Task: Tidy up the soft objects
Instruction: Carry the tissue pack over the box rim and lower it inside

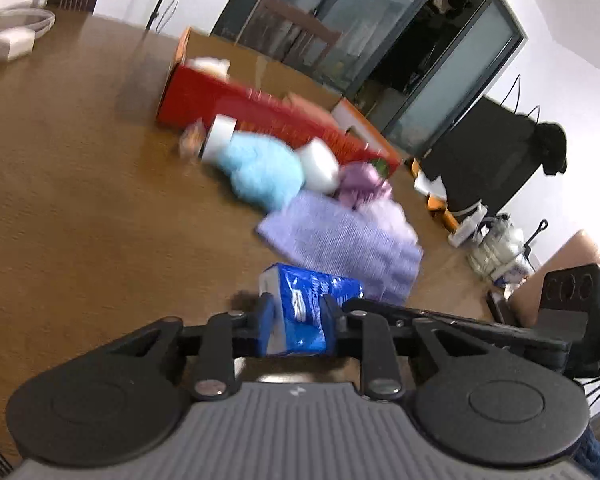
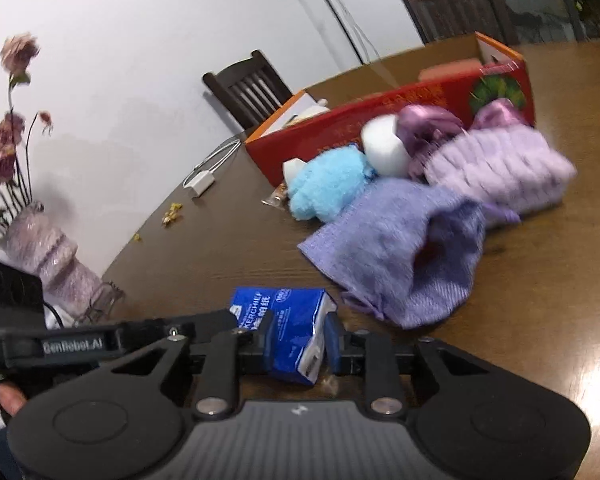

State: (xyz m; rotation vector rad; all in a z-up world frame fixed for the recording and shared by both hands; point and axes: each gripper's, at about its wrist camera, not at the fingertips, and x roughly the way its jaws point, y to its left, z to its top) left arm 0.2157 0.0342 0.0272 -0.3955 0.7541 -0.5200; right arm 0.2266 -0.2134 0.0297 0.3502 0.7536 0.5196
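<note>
A blue tissue pack (image 1: 306,312) sits between the fingers of my left gripper (image 1: 298,320), which is shut on it. The same pack (image 2: 288,332) sits between the fingers of my right gripper (image 2: 300,340), also shut on it. Both hold it just above the brown table (image 1: 80,200). Beyond lie a purple knit cloth (image 1: 340,240) (image 2: 400,248), a light blue fluffy toy (image 1: 260,172) (image 2: 328,184), a white soft block (image 1: 320,164) (image 2: 384,148), a shiny purple fabric (image 1: 362,182) (image 2: 428,128) and a lilac fluffy piece (image 2: 500,164).
An open red cardboard box (image 1: 260,112) (image 2: 380,120) lies behind the pile. A white charger with cable (image 1: 12,36) (image 2: 204,176) lies on the table. A vase of dried flowers (image 2: 40,248) stands at the left edge. A chair (image 2: 248,88) stands behind the table.
</note>
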